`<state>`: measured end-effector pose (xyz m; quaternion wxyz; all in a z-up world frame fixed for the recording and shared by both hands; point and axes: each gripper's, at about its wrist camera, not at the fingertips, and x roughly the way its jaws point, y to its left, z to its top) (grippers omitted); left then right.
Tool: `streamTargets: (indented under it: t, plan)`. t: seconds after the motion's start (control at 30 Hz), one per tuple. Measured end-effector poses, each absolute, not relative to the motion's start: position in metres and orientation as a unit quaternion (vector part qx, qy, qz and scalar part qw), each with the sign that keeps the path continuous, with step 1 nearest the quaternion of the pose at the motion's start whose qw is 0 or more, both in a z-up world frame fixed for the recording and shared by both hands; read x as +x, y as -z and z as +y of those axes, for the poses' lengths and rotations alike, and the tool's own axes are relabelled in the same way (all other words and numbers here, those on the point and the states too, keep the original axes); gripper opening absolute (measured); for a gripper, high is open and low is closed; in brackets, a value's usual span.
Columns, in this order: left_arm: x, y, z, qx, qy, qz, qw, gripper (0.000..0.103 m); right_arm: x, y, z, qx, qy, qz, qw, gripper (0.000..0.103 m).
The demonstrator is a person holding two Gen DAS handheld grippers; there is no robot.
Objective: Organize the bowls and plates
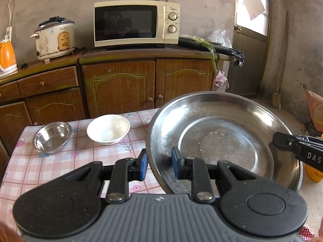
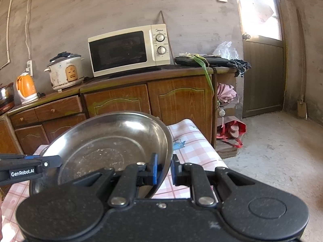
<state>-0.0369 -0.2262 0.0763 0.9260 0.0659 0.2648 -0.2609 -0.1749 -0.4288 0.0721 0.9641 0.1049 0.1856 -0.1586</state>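
Plate (image 1: 222, 133) is hanging tilted above the table (image 1: 60, 167), both grippers pointing slightly downward: left gripper (image 1: 159, 165) pinching its left rim, right gripper (image 2: 164, 170) pinching the opposite rim.

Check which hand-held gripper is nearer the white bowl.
Left. The left hand-held gripper clamps the steel plate rim beside the white bowl; the right hand-held gripper grips the opposite rim.

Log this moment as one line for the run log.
left gripper: shut on steel plate rim | right gripper: shut on opposite rim | plate: lifted, tilted | steel bowl, white bowl: on table
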Motion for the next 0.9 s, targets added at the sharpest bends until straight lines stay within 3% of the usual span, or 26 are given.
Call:
streamTargets:
  t: [0.9]
  plan:
    - [-0.038, -0.069, -0.192, 0.056, 0.227, 0.277, 0.932, 0.025, -0.161, -0.063, -0.395, 0.096, 0.122, 0.199, 0.968, 0.019]
